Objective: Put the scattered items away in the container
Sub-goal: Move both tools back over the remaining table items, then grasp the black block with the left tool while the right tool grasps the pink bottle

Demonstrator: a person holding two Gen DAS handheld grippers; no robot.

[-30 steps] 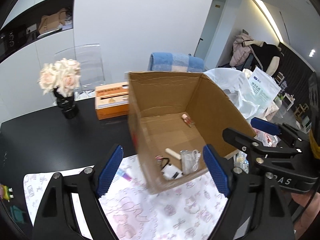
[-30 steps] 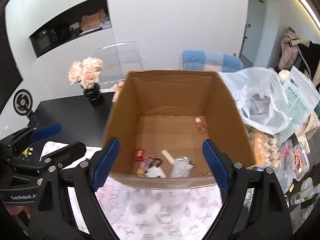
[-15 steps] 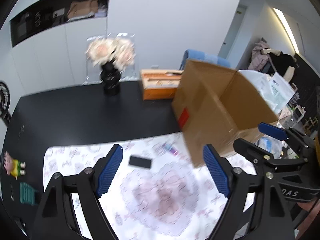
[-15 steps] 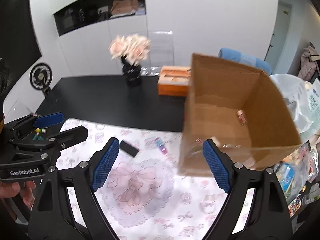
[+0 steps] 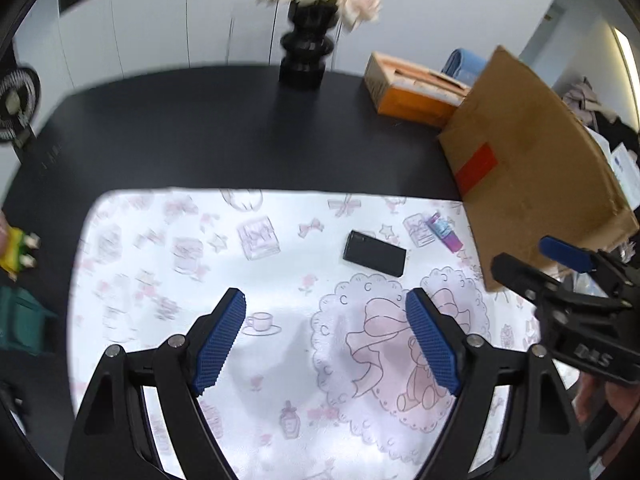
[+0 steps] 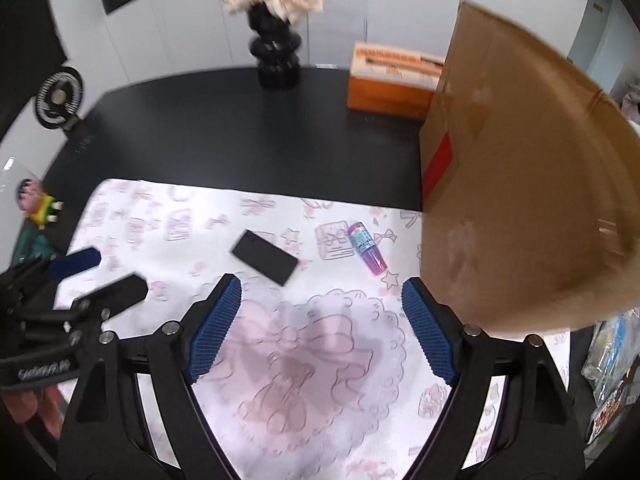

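A brown cardboard box stands at the right of a white patterned mat; its inside is hidden from both views. On the mat lie a flat black rectangle and a small pink-and-purple tube near the box. My left gripper hangs open over the mat, nearer than the black rectangle. My right gripper is open too, empty, just short of both items. Each gripper shows in the other's view, the left gripper and the right gripper.
A black vase of pale roses and an orange tissue box stand on the black table behind the mat. A small figurine lies at the left edge, a fan beyond it. Bags and packets crowd the right.
Both grippers swung left and down from over the box's open top to above the mat. The black rectangle and the tube have come into view; the box now shows only its outer side.
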